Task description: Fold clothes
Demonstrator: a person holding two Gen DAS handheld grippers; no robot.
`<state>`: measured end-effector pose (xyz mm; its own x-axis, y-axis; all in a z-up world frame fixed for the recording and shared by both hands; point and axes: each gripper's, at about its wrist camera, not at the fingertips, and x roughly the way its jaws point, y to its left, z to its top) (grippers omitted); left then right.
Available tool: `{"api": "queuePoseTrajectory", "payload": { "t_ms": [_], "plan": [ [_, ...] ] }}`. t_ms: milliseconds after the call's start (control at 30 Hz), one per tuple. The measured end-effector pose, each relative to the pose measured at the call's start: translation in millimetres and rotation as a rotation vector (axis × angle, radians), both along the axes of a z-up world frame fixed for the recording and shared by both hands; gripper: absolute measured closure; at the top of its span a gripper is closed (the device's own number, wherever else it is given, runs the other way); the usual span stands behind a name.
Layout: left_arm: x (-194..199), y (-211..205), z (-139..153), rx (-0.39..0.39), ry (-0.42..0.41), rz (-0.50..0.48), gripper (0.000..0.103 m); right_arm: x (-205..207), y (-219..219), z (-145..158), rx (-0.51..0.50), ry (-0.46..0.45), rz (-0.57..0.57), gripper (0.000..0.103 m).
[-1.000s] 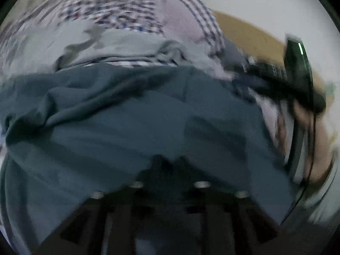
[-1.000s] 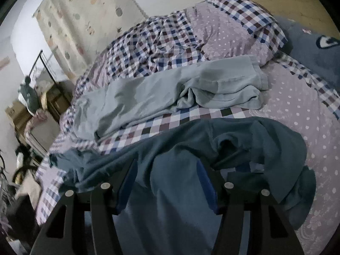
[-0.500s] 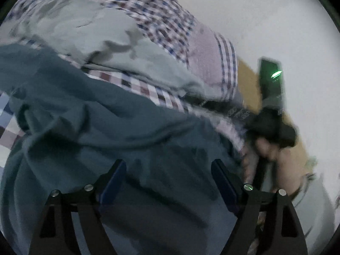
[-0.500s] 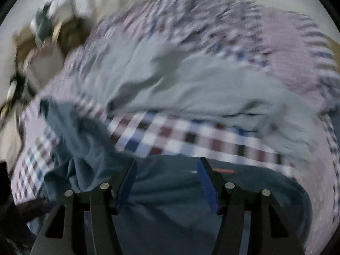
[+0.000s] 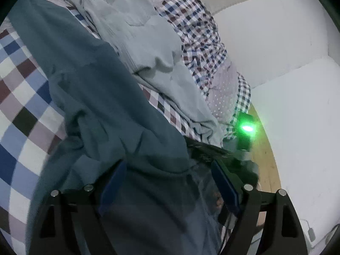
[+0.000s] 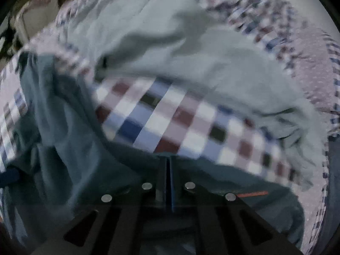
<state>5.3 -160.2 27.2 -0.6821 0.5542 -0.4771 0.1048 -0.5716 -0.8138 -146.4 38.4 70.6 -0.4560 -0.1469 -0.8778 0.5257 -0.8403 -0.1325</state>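
Teal garment: right gripper fingers just closed on its edge.

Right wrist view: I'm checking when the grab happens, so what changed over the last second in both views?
The right gripper has just been closing its jaws, now shut at the edge of the dark teal garment. The left gripper, shut on that garment a second ago, opened and now stands wide over it. Both views swung. The light grey garment stays spread on the checked bedcover.

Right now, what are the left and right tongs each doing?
Left tongs: open over the dark teal garment, not gripping it.
Right tongs: just closed, pinching the teal garment's edge.
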Motion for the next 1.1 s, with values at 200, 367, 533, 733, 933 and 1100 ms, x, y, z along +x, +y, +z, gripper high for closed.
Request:
{"api": "queuePoseTrajectory", "payload": {
  "t_ms": [200, 367, 533, 733, 933, 1100],
  "plan": [
    [12, -16, 13, 0.006, 0.064, 0.055, 0.018, 56, 39, 93, -0.187, 0.362, -0.053, 0.103],
    [22, -25, 26, 0.002, 0.131, 0.078, 0.018, 123, 71, 111, -0.322, 0.396, -0.043, 0.103],
    [20, -17, 23, -0.005, 0.119, 0.046, 0.018, 112, 94, 74, -0.253, 0.247, -0.124, 0.099],
    [16, -9, 21, 0.006, 0.111, 0.019, 0.018, 50, 91, 59, -0.219, 0.103, -0.113, 0.043],
    [12, -11, 16, 0.038, 0.091, -0.004, 0.018, -14, 92, 31, -0.072, -0.045, -0.047, 0.043],
    [8, -10, 11, 0.047, 0.077, -0.011, 0.017, -47, 95, -1, 0.022, -0.16, 0.031, 0.043]
  ]
}}
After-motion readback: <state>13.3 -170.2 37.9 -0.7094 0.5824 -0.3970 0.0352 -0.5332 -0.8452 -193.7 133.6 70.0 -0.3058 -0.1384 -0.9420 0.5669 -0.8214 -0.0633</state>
